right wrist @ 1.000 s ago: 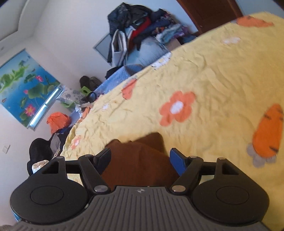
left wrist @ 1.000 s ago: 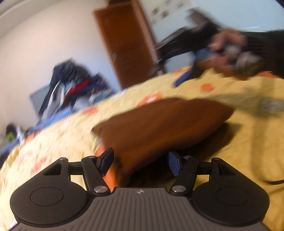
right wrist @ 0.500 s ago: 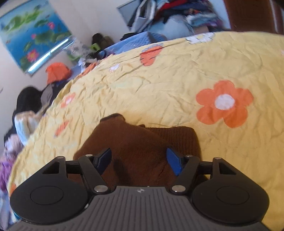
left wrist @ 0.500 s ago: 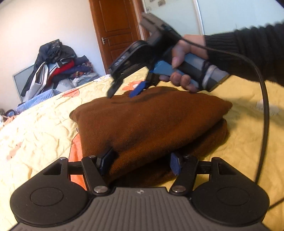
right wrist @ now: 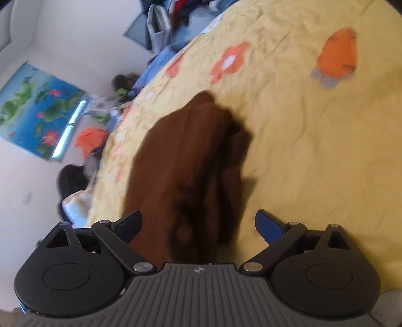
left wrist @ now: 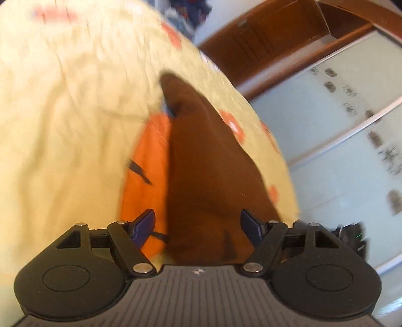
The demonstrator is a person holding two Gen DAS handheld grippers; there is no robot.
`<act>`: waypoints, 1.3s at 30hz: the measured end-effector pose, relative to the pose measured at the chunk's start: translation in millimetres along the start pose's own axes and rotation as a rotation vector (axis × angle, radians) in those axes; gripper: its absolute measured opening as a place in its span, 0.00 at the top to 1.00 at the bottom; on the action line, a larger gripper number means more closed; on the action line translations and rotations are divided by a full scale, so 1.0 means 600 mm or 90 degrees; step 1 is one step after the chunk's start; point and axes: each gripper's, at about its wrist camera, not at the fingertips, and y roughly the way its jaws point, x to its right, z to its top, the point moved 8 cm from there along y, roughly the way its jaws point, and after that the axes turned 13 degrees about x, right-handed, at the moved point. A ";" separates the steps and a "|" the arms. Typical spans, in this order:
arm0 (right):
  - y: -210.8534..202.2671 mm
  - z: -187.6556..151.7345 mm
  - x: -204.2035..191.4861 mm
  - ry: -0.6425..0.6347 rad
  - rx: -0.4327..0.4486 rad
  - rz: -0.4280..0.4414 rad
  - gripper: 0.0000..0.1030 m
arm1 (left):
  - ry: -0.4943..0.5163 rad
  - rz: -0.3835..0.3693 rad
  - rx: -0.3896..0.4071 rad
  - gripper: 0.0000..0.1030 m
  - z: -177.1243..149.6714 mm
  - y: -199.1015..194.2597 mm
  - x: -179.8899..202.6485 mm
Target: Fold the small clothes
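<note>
A folded brown knit garment (left wrist: 206, 163) lies on the yellow flowered bedsheet (left wrist: 62, 113), partly over an orange carrot print (left wrist: 148, 163). My left gripper (left wrist: 197, 218) is rolled sideways at the garment's near end. Its jaws are opening; the cloth lies between them, with a gap at the left pad. In the right wrist view the same brown garment (right wrist: 186, 156) stretches away over the bedsheet (right wrist: 314, 151). My right gripper (right wrist: 198, 218) is opening wide around its near end, and its right finger (right wrist: 268, 226) stands apart from the cloth. Both views are blurred.
Pale sliding wardrobe doors (left wrist: 339, 138) and a brown wooden door (left wrist: 263, 40) stand past the bed. A pile of clothes (right wrist: 176, 15), a lotus poster (right wrist: 37, 113) and an orange bundle on the floor (right wrist: 90, 138) lie beyond the bed's far edge.
The left view has rolled far over and the hand with the right gripper has left it. Both grippers' jaws have spread wider. The brown garment now lies lengthwise ahead of each.
</note>
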 end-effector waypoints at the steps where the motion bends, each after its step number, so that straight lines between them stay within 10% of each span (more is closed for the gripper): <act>1: 0.007 -0.013 -0.007 0.013 -0.025 0.028 0.06 | -0.008 -0.009 -0.013 0.28 -0.003 0.010 0.004; 4: 0.030 -0.028 -0.026 0.007 -0.046 0.048 0.22 | -0.005 -0.008 -0.024 0.43 -0.017 0.028 0.015; 6: 0.052 -0.036 -0.023 0.006 -0.076 0.027 0.70 | -0.017 0.027 -0.051 0.74 -0.019 0.035 0.006; 14: 0.012 -0.075 -0.045 -0.111 -0.100 0.025 0.80 | 0.130 0.065 -0.057 0.78 -0.057 -0.022 0.014; 18: -0.003 -0.067 -0.026 -0.039 -0.070 0.031 0.55 | 0.208 0.094 -0.014 0.69 -0.054 -0.036 0.038; 21: -0.041 -0.010 -0.045 -0.082 0.043 -0.016 0.20 | 0.341 0.138 0.083 0.43 -0.041 -0.071 0.084; 22: -0.049 0.011 -0.057 -0.106 0.079 -0.029 0.20 | 0.389 0.147 0.121 0.28 -0.038 -0.078 0.101; 25: -0.032 0.054 -0.106 -0.157 0.129 -0.038 0.20 | 0.490 0.134 0.173 0.26 -0.045 -0.059 0.155; 31: 0.125 0.035 -0.162 -0.255 0.035 -0.029 0.18 | 0.608 0.168 0.084 0.25 -0.107 0.049 0.138; 39: 0.153 0.024 -0.147 -0.364 -0.004 -0.099 0.27 | 0.637 0.130 0.133 0.25 -0.118 0.043 0.123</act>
